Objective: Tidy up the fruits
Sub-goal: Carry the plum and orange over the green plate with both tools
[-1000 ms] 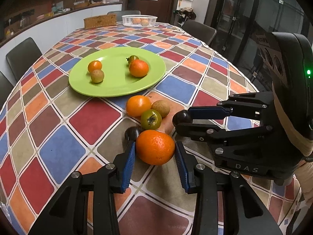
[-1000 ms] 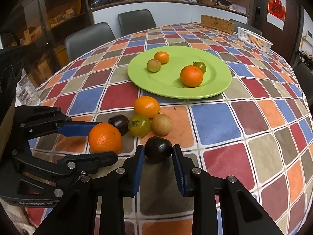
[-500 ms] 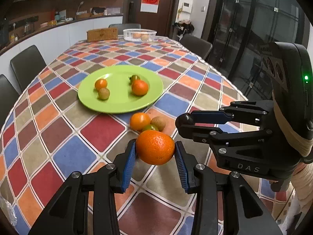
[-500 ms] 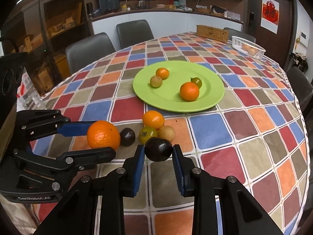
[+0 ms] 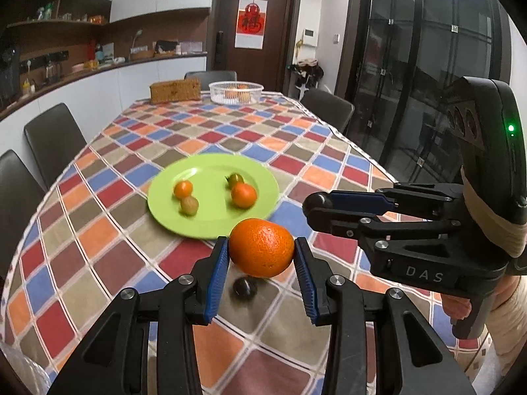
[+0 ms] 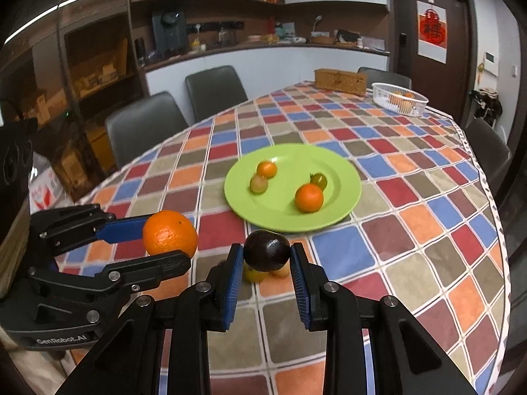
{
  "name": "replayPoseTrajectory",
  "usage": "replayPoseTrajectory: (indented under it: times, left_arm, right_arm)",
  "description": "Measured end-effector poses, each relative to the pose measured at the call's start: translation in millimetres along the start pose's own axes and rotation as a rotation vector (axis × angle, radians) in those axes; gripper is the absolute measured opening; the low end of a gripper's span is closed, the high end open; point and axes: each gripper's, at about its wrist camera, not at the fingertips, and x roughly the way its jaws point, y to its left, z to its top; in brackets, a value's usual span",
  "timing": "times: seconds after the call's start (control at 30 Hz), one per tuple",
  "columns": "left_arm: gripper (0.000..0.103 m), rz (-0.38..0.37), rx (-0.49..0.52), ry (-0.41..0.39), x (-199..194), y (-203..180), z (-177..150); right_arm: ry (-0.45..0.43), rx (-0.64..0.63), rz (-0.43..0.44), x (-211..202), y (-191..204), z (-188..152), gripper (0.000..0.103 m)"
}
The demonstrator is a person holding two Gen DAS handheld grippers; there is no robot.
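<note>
Holding an orange [image 5: 261,248] clear of the table [image 5: 98,230], the left gripper [image 5: 262,256] has its blue-padded fingers [image 5: 217,271] closed on the fruit's two sides, roughly at its widest part. To its right, the right gripper [image 6: 266,263] has its fingers [image 6: 232,278] closed on a dark plum [image 6: 266,254], also lifted. Both fruits hang short of the green plate [image 6: 342,204], the likely destination.

Risks, as judged from here:
- The orange is round and held at two points only — a tilt or jolt could roll it out of the pads.
- The plum is small and glossy; it could slip downward, landing among the fruit beneath it.
- The two grippers sit close side by side, and a converging approach to the plate could knock them together.

Surroundings: the plate already carries four small fruits [image 6: 308,198], so a careless release could set them rolling. Another dark fruit [image 5: 244,288] lies on the table under the orange, and pale fruits [image 6: 253,275] are partly hidden behind the plum. A white basket [image 6: 400,100] and a wicker box [image 6: 341,80] stand at the far end — well apart, obstructing nothing.
</note>
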Motion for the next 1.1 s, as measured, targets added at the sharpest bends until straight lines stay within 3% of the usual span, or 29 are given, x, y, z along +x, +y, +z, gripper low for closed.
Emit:
replayPoseTrajectory:
  times: [0.5, 1.1]
  left_arm:
    - [0.039, 0.005, -0.012, -0.050, 22.6, 39.1, 49.9]
    - [0.039, 0.011, -0.057, 0.034, 116.2, 97.7, 88.6]
  right_arm:
    - [-0.061, 0.046, -0.032, 16.2, -4.0, 57.1, 0.030]
    - [0.048, 0.123, -0.053, 111.9, -45.1, 100.2, 0.030]
